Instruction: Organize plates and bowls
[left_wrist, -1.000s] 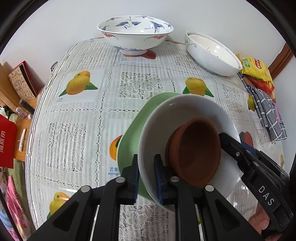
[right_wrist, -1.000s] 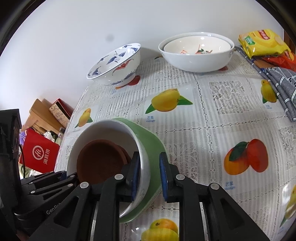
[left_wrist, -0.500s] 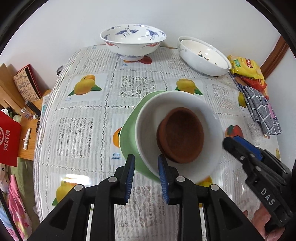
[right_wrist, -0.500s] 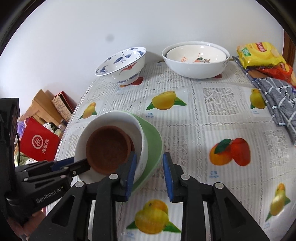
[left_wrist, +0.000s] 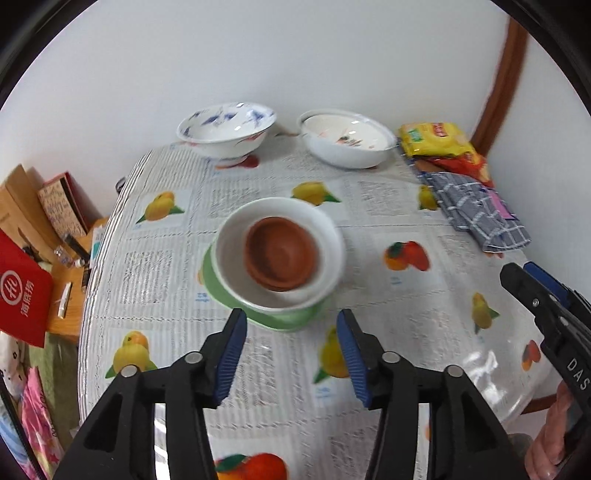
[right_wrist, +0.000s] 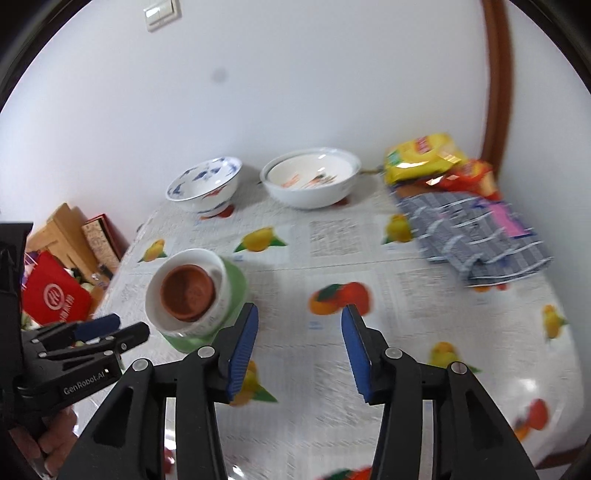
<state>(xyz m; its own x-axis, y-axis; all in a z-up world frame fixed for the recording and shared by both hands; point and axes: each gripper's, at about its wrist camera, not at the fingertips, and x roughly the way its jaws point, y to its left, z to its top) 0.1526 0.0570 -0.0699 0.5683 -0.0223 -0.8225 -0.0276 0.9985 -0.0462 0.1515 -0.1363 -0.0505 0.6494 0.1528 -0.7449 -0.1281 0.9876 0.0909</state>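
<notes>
In the left wrist view, the left hand-held gripper (left_wrist: 291, 349) is seen spread wide and empty above the table (left_wrist: 388, 192), just short of a stack in which a brown bowl (left_wrist: 281, 257) is nested in a white bowl (left_wrist: 229, 258) on a green plate (left_wrist: 221, 295); a blue-patterned bowl (left_wrist: 226, 129) and a second white bowl (left_wrist: 347, 138) are placed by the wall. In the right wrist view, the right hand-held gripper (right_wrist: 300, 349) is likewise spread and empty, with the stack located to its left, the brown bowl (right_wrist: 187, 288) inside the white bowl (right_wrist: 218, 269) on the green plate (right_wrist: 236, 284), and the left hand-held gripper (right_wrist: 118, 326) is seen beside it.
</notes>
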